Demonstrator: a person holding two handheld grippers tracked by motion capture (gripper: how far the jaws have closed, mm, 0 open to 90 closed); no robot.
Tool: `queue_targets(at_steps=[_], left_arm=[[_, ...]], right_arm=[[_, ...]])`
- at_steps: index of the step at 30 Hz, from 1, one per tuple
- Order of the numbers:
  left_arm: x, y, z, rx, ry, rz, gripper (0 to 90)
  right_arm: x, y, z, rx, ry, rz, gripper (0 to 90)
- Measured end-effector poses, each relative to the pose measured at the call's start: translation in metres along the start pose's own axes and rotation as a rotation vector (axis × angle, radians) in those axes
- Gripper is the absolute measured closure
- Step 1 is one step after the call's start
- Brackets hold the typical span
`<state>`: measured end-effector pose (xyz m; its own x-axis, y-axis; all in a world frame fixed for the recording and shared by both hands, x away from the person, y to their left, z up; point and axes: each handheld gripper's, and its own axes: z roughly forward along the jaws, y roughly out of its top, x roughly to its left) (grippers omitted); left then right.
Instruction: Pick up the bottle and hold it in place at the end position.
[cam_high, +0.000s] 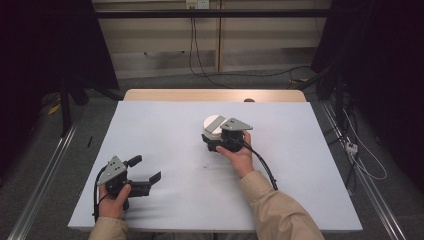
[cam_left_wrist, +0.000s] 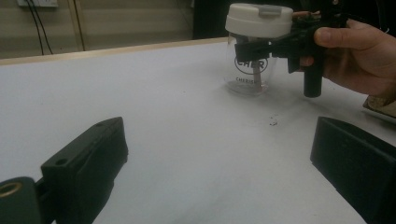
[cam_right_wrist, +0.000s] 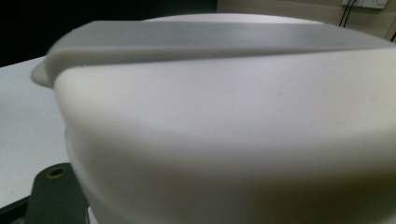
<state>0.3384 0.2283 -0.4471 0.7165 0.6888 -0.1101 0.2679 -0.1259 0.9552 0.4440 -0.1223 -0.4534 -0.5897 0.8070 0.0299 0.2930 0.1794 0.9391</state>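
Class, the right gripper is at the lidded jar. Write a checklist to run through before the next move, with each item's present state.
1. Jar upright on the table: ok.
2. White lid seated on the jar: ok.
3. Right gripper placed at the jar, just under the lid: ok.
4. Right gripper's jaws firmly shut on the jar: cannot tell.
5. Left gripper open and apart from the jar: ok.
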Motion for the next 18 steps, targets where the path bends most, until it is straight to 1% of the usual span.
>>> queue_targets(at_steps=[6, 11, 14, 16, 18], left_arm=[[-0.0001, -0.0001, 0.0003, 0.003, -0.002, 0.0, 3.4], [0.0001, -0.0001, 0.0003, 0.005, -0.002, 0.002, 3.4], [-0.0002, 0.0002, 0.0004, 0.004, -0.003, 0.0, 3.4], [-0.0003, 0.0002, 0.0007, 0.007, -0.005, 0.003, 3.4], [-0.0008, 0.0003, 0.0014, 0.005, -0.009, -0.008, 3.4]], right_arm=[[0.0023, -0.001, 0.0017, 0.004, 0.01, -0.007, 18.3], [0.0015, -0.0015, 0.0021, 0.001, 0.011, -0.003, 18.3], [0.0003, -0.0025, 0.0024, 0.0, 0.015, 0.009, 18.3], [0.0003, -0.0025, 0.0024, 0.0, 0.017, 0.006, 18.3], [0.0009, -0.0028, 0.0025, -0.001, 0.018, -0.009, 18.3]])
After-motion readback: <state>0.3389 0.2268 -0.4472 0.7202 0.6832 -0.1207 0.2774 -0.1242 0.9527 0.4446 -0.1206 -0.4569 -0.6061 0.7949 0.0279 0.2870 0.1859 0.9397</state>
